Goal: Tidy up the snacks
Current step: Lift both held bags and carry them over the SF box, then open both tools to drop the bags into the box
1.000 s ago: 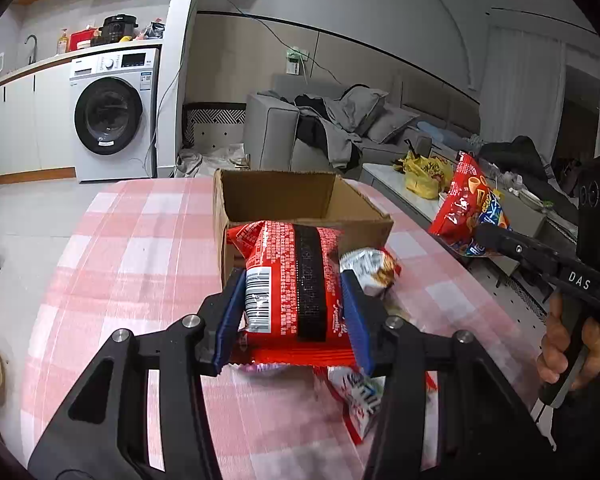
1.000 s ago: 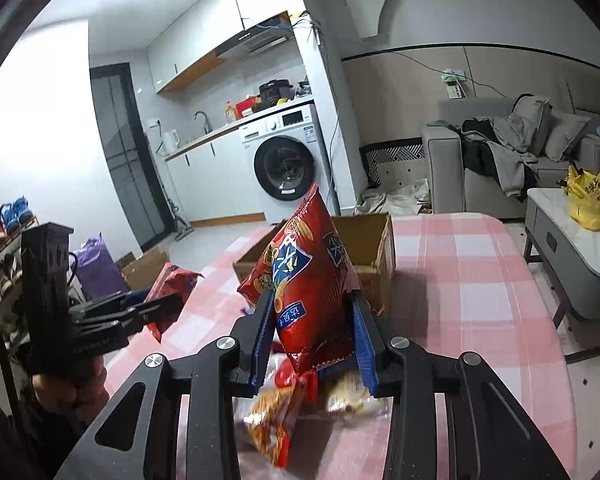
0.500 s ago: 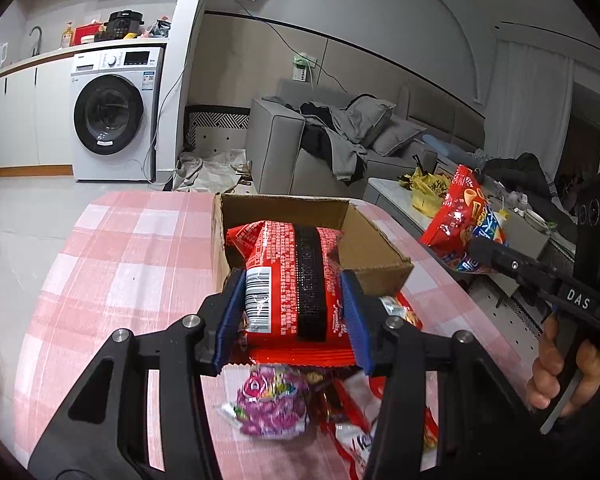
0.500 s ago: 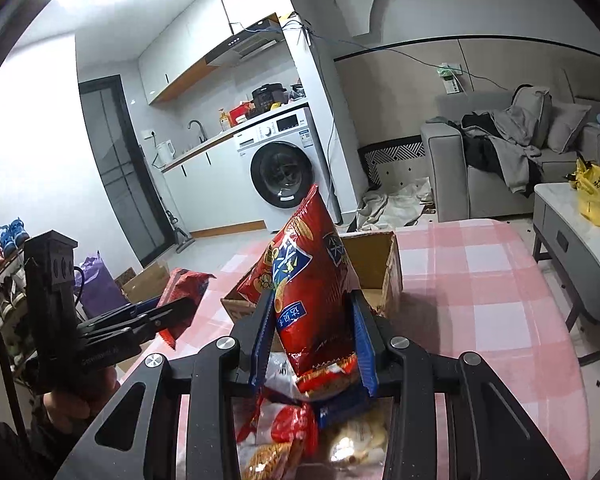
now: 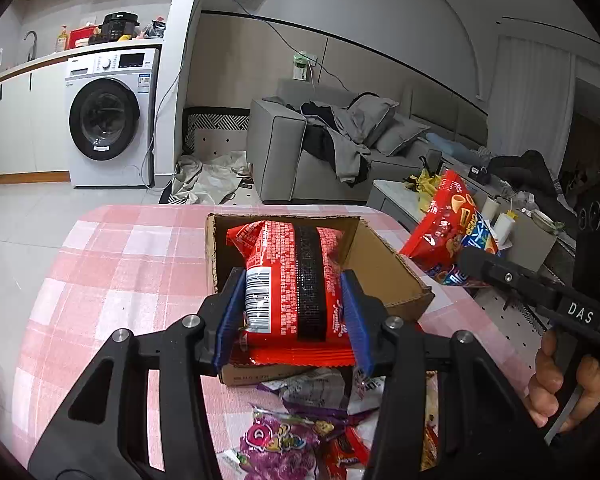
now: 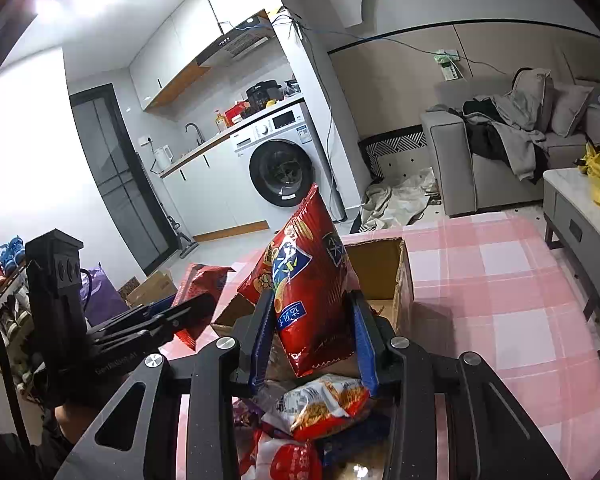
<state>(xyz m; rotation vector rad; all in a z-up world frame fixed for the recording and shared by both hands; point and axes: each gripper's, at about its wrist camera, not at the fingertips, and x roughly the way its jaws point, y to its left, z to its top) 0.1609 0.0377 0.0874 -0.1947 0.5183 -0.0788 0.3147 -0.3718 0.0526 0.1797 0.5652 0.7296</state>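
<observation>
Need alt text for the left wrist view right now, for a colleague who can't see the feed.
The left tool grips a red snack packet over an open cardboard box on a pink checked tablecloth. At right, the right tool holds a red chip bag; loose snacks lie below.

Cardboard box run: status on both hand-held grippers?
Left hand-held gripper shut on red packet, above cardboard box. Right hand-held gripper shut on chip bag, short of box. Loose snacks piled on table.

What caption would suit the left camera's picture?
Left gripper holds a red snack packet over an open cardboard box.
</observation>
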